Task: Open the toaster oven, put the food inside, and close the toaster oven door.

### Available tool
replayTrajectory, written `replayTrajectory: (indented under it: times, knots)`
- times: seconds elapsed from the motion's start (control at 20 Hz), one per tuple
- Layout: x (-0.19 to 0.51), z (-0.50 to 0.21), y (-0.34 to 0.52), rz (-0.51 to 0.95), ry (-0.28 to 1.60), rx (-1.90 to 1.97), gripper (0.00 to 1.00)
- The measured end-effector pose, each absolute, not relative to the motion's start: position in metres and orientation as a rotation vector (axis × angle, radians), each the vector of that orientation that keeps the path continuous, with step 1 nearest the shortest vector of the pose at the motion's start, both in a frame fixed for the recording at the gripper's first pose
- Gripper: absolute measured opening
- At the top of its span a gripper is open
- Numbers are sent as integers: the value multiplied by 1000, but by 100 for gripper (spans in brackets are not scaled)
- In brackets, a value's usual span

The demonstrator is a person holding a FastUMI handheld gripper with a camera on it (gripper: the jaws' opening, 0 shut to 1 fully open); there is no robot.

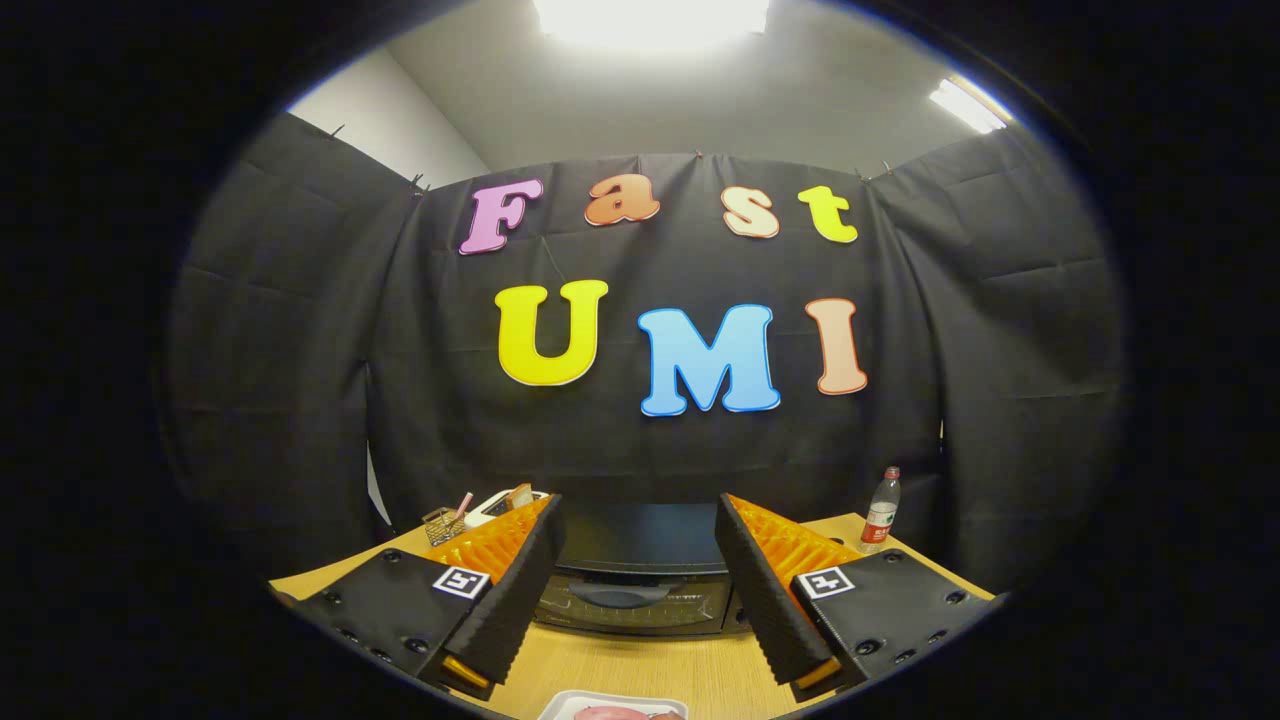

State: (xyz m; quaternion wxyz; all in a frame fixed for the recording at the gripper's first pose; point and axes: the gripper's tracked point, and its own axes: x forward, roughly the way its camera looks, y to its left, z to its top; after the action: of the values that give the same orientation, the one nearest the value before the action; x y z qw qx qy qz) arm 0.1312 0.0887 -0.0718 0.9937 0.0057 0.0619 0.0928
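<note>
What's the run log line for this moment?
gripper jaws open, empty | oven door shut, beyond jaws | food plate on table, below jaws | phase: approach

- The toaster oven (636, 588) is a dark, boxy thing sitting on the wooden counter (650, 675), seen in the gap between the two fingers and a bit beyond them.
- Its door is shut, glass front facing this way, with a curved dark handle across the upper part.
- The food (612, 713) is something pinkish on a pale tray (575, 703) lying flat on the counter, closer in than the oven; it's mostly cut off, so can't tell what it is.
</note>
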Motion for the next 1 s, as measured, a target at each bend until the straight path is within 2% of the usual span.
replayTrajectory:
  times: [0.55,1.0]
  knots:
    - [189,-169,107,210,316,29,96]
    - [217,-217,121,186,400,43,97]
